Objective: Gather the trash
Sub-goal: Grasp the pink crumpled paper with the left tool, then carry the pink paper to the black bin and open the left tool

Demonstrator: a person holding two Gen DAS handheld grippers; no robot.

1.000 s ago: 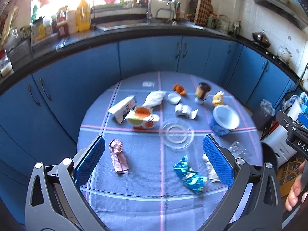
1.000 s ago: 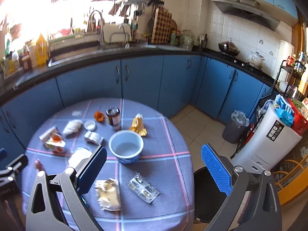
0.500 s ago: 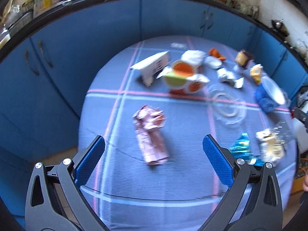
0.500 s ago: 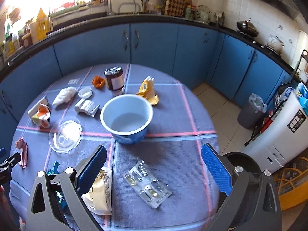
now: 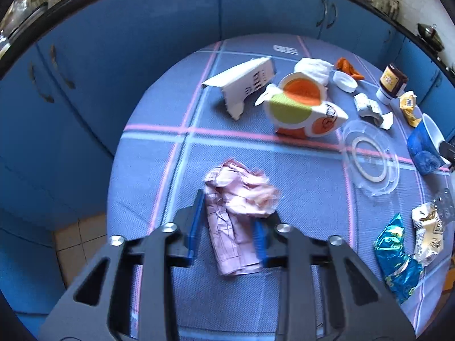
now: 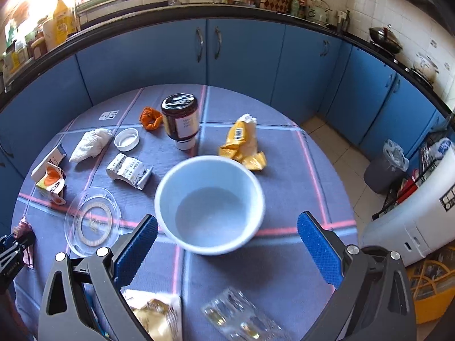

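Both grippers have dropped toward the table (image 5: 284, 156) since the earlier frames; left gripper (image 5: 229, 221) was wide apart and its jaws have just been closing, now clamped across the pink wrapper (image 5: 239, 199) with a blue pad on each side of its near half. Landmark is the white bowl (image 6: 210, 204): in the right wrist view the pink wrapper sits far left of it at the table edge, the clear lid (image 6: 92, 221) between the two. Right gripper (image 6: 227, 238) hangs over the bowl's near rim, jaws apart, nothing held. My read: the far half of the wrapper is loose and crumpled, so lift straight up and slowly, checking it hasn't slipped out. Keep clear of the torn carton (image 5: 301, 108) beyond it.
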